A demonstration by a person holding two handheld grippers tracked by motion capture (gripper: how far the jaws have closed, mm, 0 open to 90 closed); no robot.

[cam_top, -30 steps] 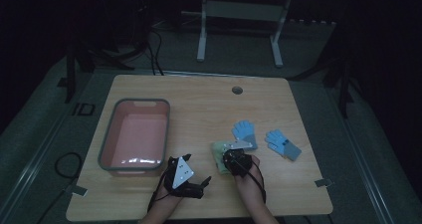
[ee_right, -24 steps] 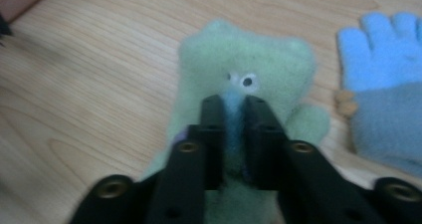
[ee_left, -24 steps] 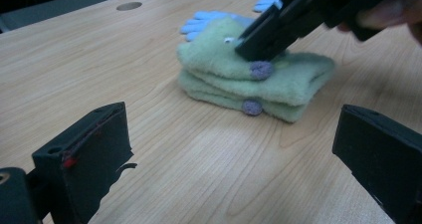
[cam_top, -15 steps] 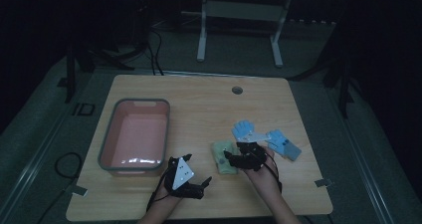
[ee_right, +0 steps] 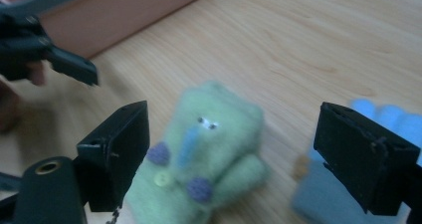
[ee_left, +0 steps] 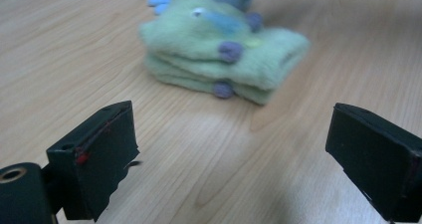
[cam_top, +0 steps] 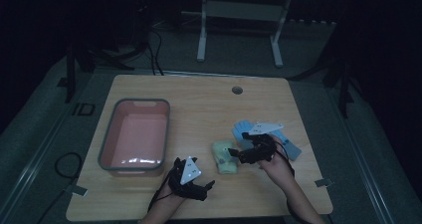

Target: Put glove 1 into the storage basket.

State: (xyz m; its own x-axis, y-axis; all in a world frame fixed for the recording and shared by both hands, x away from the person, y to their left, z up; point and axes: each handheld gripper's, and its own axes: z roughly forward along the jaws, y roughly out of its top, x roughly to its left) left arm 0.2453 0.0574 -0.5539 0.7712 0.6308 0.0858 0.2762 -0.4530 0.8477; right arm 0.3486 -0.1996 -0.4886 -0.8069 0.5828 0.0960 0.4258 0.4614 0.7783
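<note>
Pale wood-grain covers the table [cam_top: 199, 99] we work at, smooth and matte, with the dark room beyond it. On it lies a green glove [cam_top: 225, 158] — soft fleece, folded into a thick wad, with small purple pads, a pale button and a blue stripe on its top face. Just beside it, on its far right, we see a blue glove [cam_top: 287, 145] of the same fuzzy cloth, its rounded fingertips spread flat. A pink tub [cam_top: 134, 137] with a grey rim, rectangular and round-cornered, sits well to the left.

Our right gripper [cam_top: 233, 154] hovers at the green glove's right edge; its jaws have just been opening and now stand wide — in the right gripper view the green glove [ee_right: 204, 149] lies below and between the black blocks, with neither pad pressing on it. Our left gripper [cam_top: 209, 185] rests low near the table's front edge, its jaws wide apart too, holding nothing, the green glove [ee_left: 219, 50] lying a little way ahead of it.
</note>
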